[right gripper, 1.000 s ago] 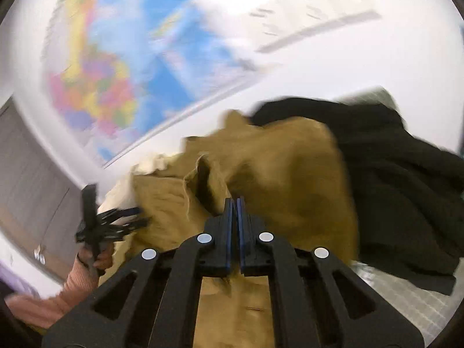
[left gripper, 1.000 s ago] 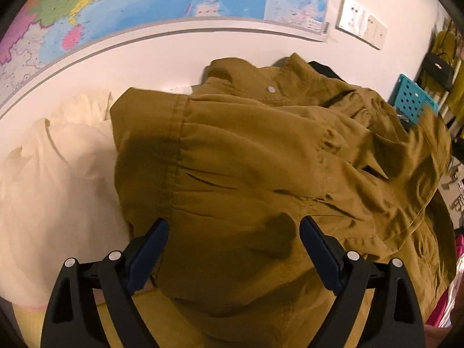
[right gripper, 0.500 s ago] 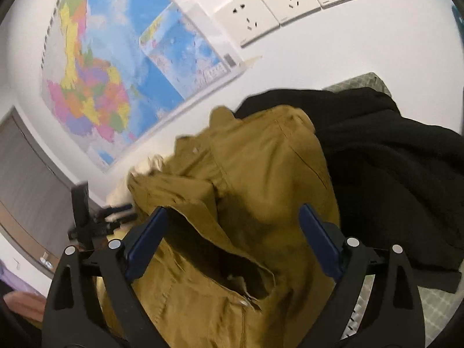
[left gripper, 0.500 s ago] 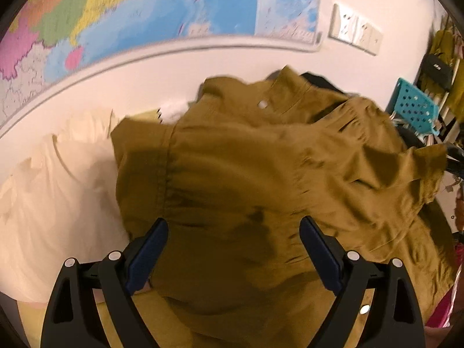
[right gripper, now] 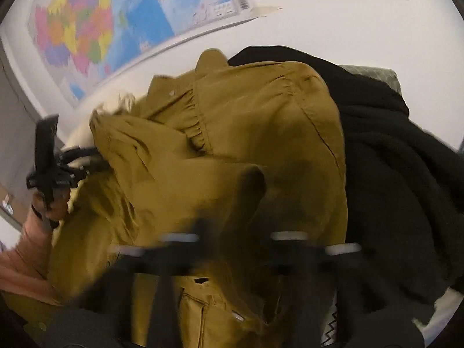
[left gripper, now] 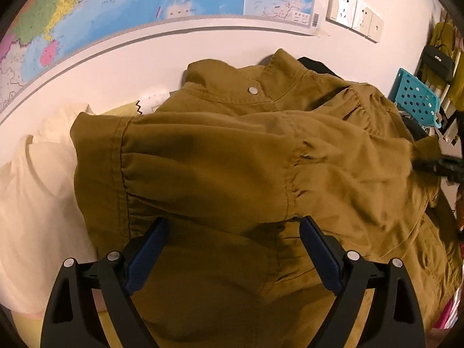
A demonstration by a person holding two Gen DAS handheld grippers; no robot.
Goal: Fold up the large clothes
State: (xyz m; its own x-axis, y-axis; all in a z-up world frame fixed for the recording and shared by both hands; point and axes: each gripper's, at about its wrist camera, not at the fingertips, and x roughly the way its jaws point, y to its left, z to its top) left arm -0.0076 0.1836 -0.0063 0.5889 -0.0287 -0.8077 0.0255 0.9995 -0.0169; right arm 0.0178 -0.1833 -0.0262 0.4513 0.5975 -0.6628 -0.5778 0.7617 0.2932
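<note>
A large olive-brown jacket (left gripper: 232, 174) with a snap collar lies spread in front of me; it also shows in the right wrist view (right gripper: 261, 133). My left gripper (left gripper: 232, 249) is open, its blue-padded jaws wide apart over the jacket's lower part, holding nothing. In the right wrist view the left gripper (right gripper: 72, 162) sits at the jacket's left edge. My right gripper (right gripper: 235, 246) is smeared by motion blur just over the jacket cloth; its jaws cannot be made out. It shows as a dark shape (left gripper: 438, 165) at the jacket's right side in the left wrist view.
A cream garment (left gripper: 37, 191) lies left of the jacket. A black garment (right gripper: 400, 174) lies to its right. A wall with a map (left gripper: 145, 3) and sockets (left gripper: 353, 14) stands behind. A teal basket (left gripper: 414, 98) is at the far right.
The right gripper was shut, then open half a second ago, and is now blurred and moving over the jacket. The jacket's sleeve has been laid flatter across its body. The left gripper stays open.
</note>
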